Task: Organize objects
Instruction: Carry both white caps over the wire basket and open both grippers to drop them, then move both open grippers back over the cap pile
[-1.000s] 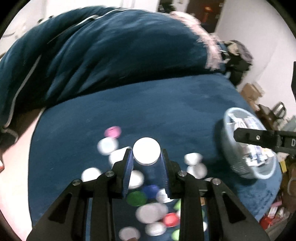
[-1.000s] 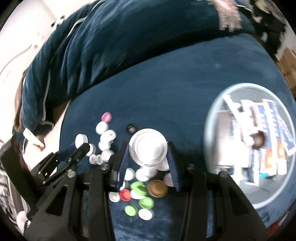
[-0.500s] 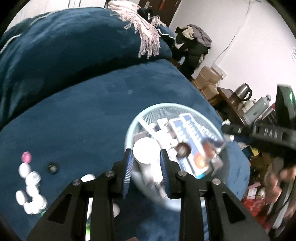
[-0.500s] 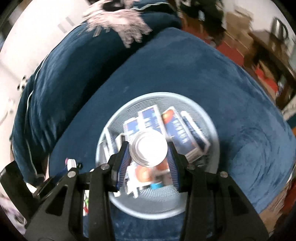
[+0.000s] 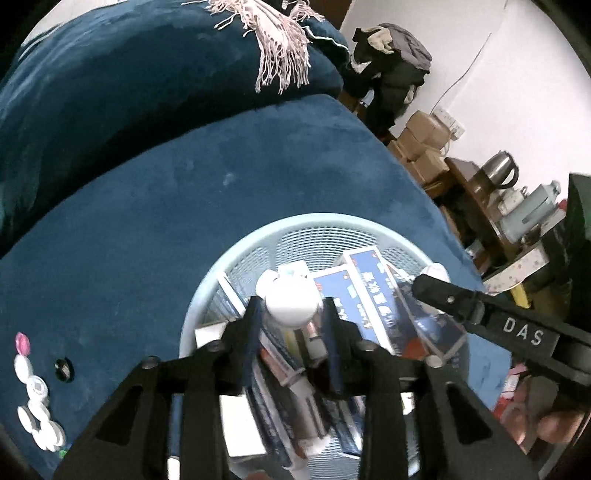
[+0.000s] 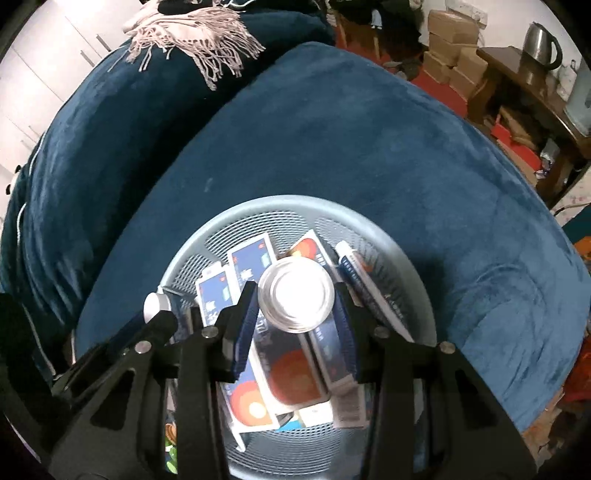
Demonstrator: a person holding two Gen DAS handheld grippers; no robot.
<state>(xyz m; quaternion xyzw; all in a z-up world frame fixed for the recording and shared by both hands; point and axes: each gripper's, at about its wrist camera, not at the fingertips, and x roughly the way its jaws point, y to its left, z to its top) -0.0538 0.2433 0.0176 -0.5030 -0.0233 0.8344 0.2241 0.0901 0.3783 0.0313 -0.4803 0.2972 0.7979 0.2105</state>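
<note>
Now both tools, left tool [image 5: 292, 321] and right tool [image 6: 295, 314], caps [image 5: 291, 304] over basket [image 5: 207, 288]

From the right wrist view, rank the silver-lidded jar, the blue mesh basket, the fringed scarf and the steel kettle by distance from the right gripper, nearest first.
1. Silver-lidded jar: clamped between the fingers of the right gripper.
2. Blue mesh basket: directly beneath the gripper, on the blue cushion.
3. Fringed scarf and steel kettle: both far off, scarf upper left on the backrest, kettle upper right on a wooden table; too close to call.

A blue velvet cushion [image 5: 221, 206] carries a pale mesh basket [image 5: 207, 291] and loose caps [image 5: 35, 387].
</note>
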